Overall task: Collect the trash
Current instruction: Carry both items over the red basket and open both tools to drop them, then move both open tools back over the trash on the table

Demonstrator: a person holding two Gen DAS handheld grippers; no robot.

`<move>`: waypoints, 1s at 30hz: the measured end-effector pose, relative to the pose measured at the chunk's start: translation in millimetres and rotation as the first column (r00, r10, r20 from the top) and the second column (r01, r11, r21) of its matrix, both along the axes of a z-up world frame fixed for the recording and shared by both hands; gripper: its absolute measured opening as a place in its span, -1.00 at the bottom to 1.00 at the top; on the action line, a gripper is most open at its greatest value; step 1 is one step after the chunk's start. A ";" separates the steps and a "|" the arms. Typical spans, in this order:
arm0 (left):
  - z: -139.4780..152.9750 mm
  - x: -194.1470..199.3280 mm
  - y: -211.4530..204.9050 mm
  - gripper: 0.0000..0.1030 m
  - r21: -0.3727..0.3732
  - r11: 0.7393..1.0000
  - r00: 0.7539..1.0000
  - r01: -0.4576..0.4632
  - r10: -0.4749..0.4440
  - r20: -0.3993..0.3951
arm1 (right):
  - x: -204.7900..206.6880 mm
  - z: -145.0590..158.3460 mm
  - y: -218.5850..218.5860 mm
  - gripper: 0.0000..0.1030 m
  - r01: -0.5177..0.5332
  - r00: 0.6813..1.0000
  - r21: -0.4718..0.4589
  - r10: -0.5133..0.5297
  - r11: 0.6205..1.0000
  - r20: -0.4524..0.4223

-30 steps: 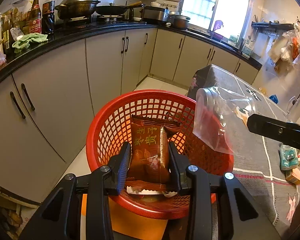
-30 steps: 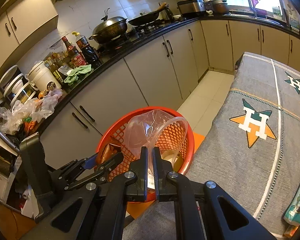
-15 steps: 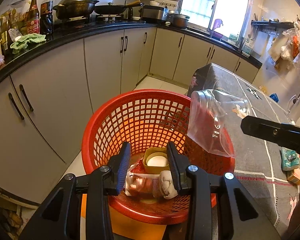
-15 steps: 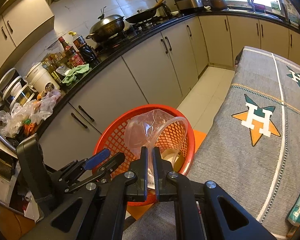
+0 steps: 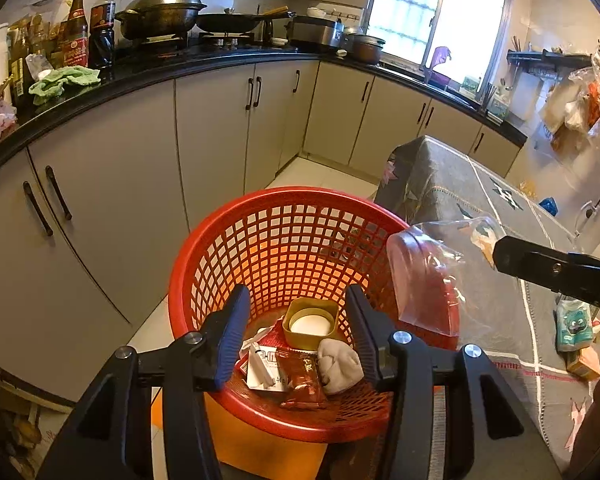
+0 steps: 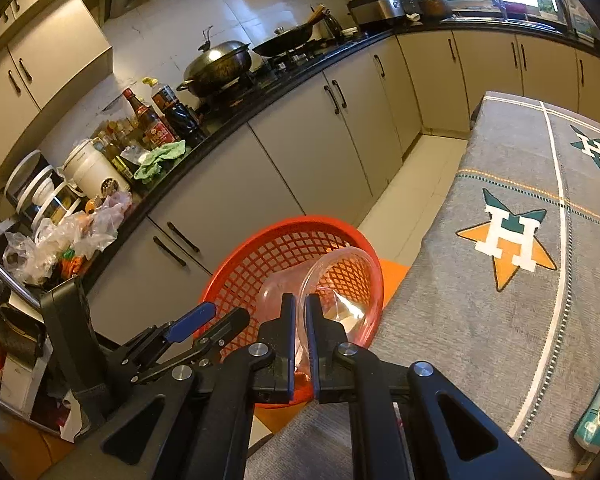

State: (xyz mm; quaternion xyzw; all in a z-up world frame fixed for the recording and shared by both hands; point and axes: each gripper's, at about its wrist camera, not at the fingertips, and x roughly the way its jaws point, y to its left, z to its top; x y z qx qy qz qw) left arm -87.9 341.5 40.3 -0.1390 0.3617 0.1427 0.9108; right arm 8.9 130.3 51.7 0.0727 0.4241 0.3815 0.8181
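Now, basket: red mesh basket (image 5: 284, 248) sits at 6 o'clock of the left view, beside the cloth-covered bench (image 6: 500, 300).
Contents: yellow cup (image 5: 310, 322), brown snack wrapper (image 5: 305, 378), white wad (image 5: 338, 365), paper scraps.
Left tool (image 5: 296, 332): jaws have just been opening, nothing between them, poised over the basket.
Right tool (image 6: 299, 344): clenched on a clear plastic bag (image 6: 332, 292) over the basket rim at 3 o'clock.
Hard to make out: bag's contents; packets (image 5: 574, 326) at the bench's edge.

Basket (image 5: 228, 248) stands between cabinets (image 5: 112, 184) and table (image 5: 500, 216)
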 end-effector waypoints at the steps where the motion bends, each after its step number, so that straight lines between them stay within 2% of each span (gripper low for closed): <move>1: 1.1 -1.4 -0.9 -0.07 -0.002 1.000 1.000 -0.002 0.002 0.005 | 0.6 0.1 1.9 -0.84 -0.003 1.000 0.003 0.003 1.000 -0.003; 3: 3.2 -3.9 -1.7 -0.07 -0.001 1.000 1.000 -0.009 0.009 0.011 | 3.0 -3.4 10.4 -0.62 -0.048 0.998 0.026 0.049 0.999 -0.028; 4: 4.6 -5.4 -1.7 -0.07 0.000 1.000 1.000 -0.013 0.013 0.013 | 4.5 -6.3 13.8 -0.31 -0.058 0.997 0.028 0.059 0.998 -0.042; 5: 5.9 -7.4 -1.3 -0.07 0.001 1.000 1.000 -0.016 0.016 0.016 | 5.3 -8.8 15.3 -0.16 -0.049 0.998 0.015 0.050 0.999 -0.049; 12: 11.0 -15.6 -3.7 -0.06 -0.003 1.000 0.999 -0.024 0.024 0.023 | -1.0 -3.9 -7.8 -0.16 -0.013 1.000 0.036 0.013 0.999 -0.017; 17: 16.2 -17.2 -16.4 -0.06 -0.003 1.000 0.999 0.003 -0.003 0.037 | -15.5 0.0 -31.8 -0.16 0.029 0.999 0.003 -0.029 1.000 0.030; 25: 21.3 -15.0 -56.5 -0.02 0.009 0.997 0.997 0.071 -0.072 0.039 | -40.0 9.6 -71.8 -0.16 0.076 0.993 -0.012 -0.074 0.997 0.096; 30: 22.4 -11.3 -88.8 0.00 0.027 0.992 0.992 0.123 -0.124 0.025 | -47.6 11.6 -110.2 -0.16 0.138 0.985 0.021 -0.140 0.990 0.098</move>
